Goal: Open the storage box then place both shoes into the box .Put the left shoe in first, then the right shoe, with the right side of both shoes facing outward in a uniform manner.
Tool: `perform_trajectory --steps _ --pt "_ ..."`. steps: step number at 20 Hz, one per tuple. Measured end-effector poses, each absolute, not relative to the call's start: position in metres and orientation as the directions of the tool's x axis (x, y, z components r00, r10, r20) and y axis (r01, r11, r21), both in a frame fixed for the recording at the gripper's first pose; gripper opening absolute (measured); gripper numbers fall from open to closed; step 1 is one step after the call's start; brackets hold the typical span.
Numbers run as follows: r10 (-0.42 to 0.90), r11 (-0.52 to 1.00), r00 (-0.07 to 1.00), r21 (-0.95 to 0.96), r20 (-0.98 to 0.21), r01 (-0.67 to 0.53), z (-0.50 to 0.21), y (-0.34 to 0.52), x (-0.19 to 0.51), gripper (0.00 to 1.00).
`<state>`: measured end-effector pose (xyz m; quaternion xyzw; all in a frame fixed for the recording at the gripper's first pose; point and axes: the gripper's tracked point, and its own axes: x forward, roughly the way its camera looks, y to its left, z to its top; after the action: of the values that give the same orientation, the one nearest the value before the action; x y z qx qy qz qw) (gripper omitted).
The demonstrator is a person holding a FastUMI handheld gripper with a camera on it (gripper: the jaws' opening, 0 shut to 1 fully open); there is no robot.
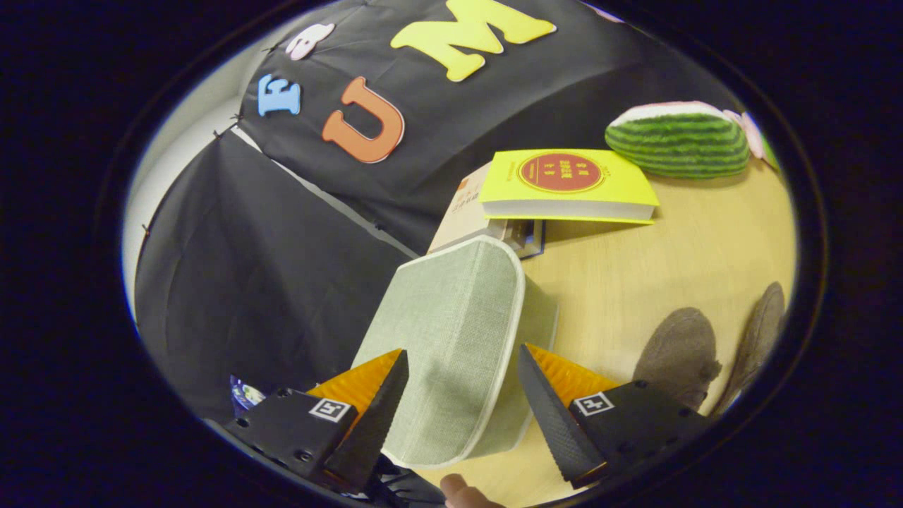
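A pale green fabric storage box (pixel 455 339) with white piping stands on the wooden table (pixel 677 254), its lid down. My gripper (pixel 462 377) is open, its two fingers spread on either side of the lid's near part, not pressing on it. Two grey-brown shoes lie on the table to the right of the box: one (pixel 679 353) just beyond the right finger, the other (pixel 758 335) further right. A fingertip of a person's hand (pixel 462 490) shows below the box, between the fingers.
A yellow book (pixel 564 185) lies on a stack of other books behind the box. A green striped watermelon-shaped cushion (pixel 677 144) sits at the table's far end. A small blue packet (pixel 243 394) lies beside the left finger.
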<state>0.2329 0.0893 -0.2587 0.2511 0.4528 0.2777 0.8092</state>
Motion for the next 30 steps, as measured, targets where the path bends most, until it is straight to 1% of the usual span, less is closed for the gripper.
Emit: perform_trajectory --steps 3,5,6,7,9,11,12,14,16,17,24,28,29,30 --pt "0.740 0.654 0.360 0.732 -0.568 -0.192 -0.265 0.088 0.246 0.99" --pt "0.799 0.568 0.329 0.811 -0.503 -0.139 -0.261 0.092 0.256 0.99" --pt "0.834 0.515 0.297 0.849 -0.465 -0.118 -0.260 0.095 0.256 0.99" --pt "0.853 0.489 0.261 0.867 -0.452 -0.099 -0.266 0.098 0.253 0.98" --pt "0.843 0.511 0.228 0.858 -0.486 -0.058 -0.289 0.095 0.256 0.98" --pt "0.882 0.448 0.181 0.893 -0.435 -0.036 -0.283 0.102 0.251 0.98" --pt "0.896 0.426 0.165 0.904 -0.413 -0.047 -0.280 0.104 0.249 0.97" --pt "0.905 0.417 0.119 0.907 -0.408 -0.056 -0.281 0.109 0.239 0.91" --pt "0.900 0.426 0.122 0.904 -0.419 -0.037 -0.282 0.111 0.238 0.83" --pt "0.893 0.437 0.129 0.899 -0.431 -0.028 -0.283 0.110 0.238 0.73" --pt "0.838 0.529 0.167 0.848 -0.519 -0.023 -0.281 0.103 0.237 0.66" --pt "0.784 0.609 0.204 0.791 -0.587 -0.064 -0.268 0.091 0.238 0.51" --pt "0.771 0.627 0.210 0.775 -0.602 -0.080 -0.267 0.090 0.236 0.42" --pt "0.760 0.640 0.217 0.764 -0.613 -0.084 -0.264 0.088 0.236 0.37"
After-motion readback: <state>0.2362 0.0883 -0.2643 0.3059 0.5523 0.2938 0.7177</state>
